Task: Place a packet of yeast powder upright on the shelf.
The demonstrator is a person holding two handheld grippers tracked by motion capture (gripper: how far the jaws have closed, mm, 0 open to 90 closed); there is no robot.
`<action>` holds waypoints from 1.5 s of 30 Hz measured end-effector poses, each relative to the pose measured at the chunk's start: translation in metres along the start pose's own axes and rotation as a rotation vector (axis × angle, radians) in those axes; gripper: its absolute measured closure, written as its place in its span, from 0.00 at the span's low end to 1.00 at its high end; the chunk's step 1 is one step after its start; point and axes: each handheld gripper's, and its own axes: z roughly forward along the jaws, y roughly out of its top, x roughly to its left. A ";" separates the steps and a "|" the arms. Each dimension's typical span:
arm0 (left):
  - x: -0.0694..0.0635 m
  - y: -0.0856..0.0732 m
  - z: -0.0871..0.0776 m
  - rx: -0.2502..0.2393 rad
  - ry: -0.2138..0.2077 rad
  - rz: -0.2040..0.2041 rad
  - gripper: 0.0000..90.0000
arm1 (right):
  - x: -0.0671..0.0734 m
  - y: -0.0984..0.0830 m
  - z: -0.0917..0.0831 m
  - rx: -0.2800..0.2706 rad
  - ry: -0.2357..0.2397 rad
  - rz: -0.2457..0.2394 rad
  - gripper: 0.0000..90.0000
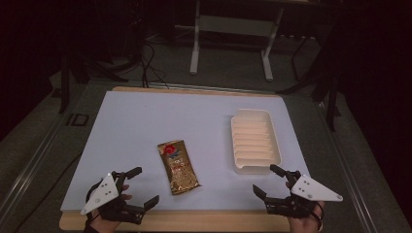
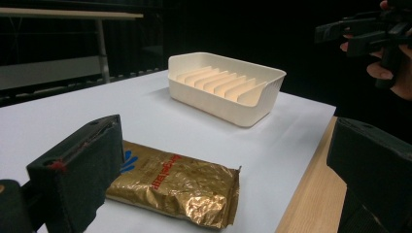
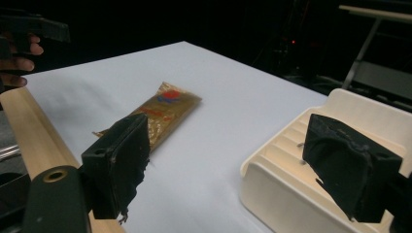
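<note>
A gold foil packet (image 1: pixel 178 166) with a red and blue print lies flat on the white table top, near the front and a bit left of the middle; it also appears in the left gripper view (image 2: pixel 177 187) and the right gripper view (image 3: pixel 162 112). A cream ribbed tray (image 1: pixel 254 141) stands empty to its right (image 2: pixel 226 86) (image 3: pixel 311 165). My left gripper (image 1: pixel 145 185) hangs open at the front left corner, left of the packet. My right gripper (image 1: pixel 268 180) is open at the front right, just in front of the tray. Neither holds anything.
The white sheet (image 1: pixel 145 126) covers a wooden table whose bare wooden edge (image 1: pixel 194 221) runs along the front. Beyond the table, a white desk frame (image 1: pixel 231 43) and cables stand on the dark floor.
</note>
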 end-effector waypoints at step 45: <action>0.013 0.052 0.041 0.057 -0.134 -0.001 0.01 | 0.016 0.012 0.002 -0.031 0.012 -0.037 0.12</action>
